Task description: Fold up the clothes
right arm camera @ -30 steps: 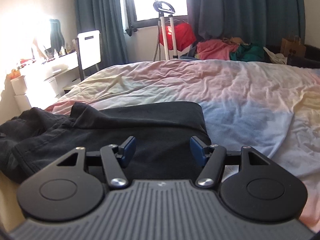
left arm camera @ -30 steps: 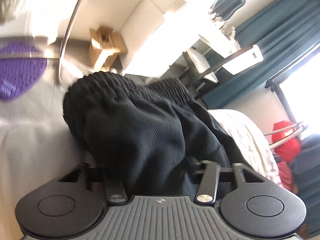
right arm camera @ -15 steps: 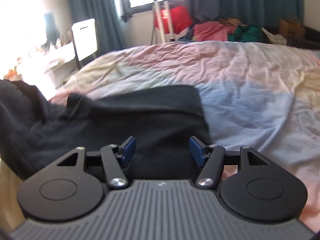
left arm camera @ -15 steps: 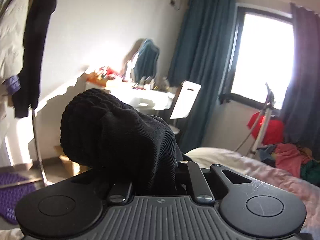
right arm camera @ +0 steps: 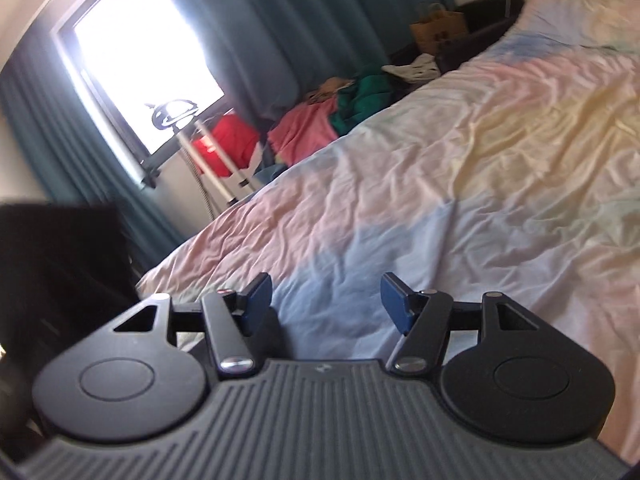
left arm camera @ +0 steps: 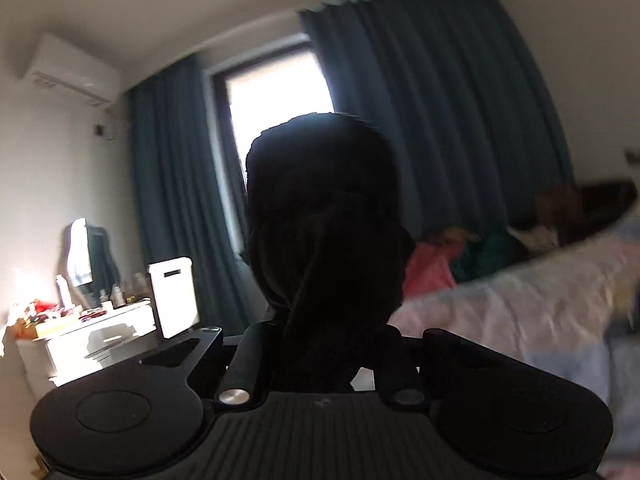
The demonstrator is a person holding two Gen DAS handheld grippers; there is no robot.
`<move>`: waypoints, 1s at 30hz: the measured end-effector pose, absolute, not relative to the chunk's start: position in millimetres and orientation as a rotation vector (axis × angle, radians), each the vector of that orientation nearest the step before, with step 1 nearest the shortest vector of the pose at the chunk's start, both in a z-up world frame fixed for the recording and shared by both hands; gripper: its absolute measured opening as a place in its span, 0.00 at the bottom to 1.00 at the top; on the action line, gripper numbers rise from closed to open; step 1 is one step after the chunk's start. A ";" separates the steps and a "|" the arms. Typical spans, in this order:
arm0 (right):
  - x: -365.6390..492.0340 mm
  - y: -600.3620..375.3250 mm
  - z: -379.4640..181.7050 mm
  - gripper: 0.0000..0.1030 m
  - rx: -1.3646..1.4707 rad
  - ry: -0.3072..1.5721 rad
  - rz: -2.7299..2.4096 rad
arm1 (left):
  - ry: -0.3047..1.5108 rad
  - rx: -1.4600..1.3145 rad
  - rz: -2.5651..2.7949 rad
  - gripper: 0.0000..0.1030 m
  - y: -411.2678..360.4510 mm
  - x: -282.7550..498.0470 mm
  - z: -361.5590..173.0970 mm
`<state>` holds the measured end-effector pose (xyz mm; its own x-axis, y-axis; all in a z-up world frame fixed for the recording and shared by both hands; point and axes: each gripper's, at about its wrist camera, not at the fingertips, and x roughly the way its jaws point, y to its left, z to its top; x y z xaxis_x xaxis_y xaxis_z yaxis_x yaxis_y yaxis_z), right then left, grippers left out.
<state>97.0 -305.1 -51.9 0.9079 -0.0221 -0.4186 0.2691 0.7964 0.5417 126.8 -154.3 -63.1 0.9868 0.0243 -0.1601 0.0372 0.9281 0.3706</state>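
Black garment held aloft over the bed

Our left claw (left arm camera: pixel 320 344) clamps the bunched black garment (left arm camera: pixel 324 216) in mid-air; our right claw (right arm camera: pixel 324 300) gapes empty above the bed (right arm camera: pixel 460 168). We should catch a hanging edge before laying it flat.

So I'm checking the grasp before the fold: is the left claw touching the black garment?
Touching. The left wrist view shows the left claw closed on the black garment, cloth bunched between its fingers.
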 end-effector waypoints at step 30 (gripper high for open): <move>107.8 -271.5 -67.2 0.62 0.592 0.466 -0.058 | 0.429 0.434 -0.102 0.90 -9.9 41.4 -90.9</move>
<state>107.8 -271.5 -67.2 0.8950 0.0789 -0.4391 0.1840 0.8312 0.5246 41.4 -9.9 -90.9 0.9057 -0.0056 -0.4238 0.1862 0.9035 0.3860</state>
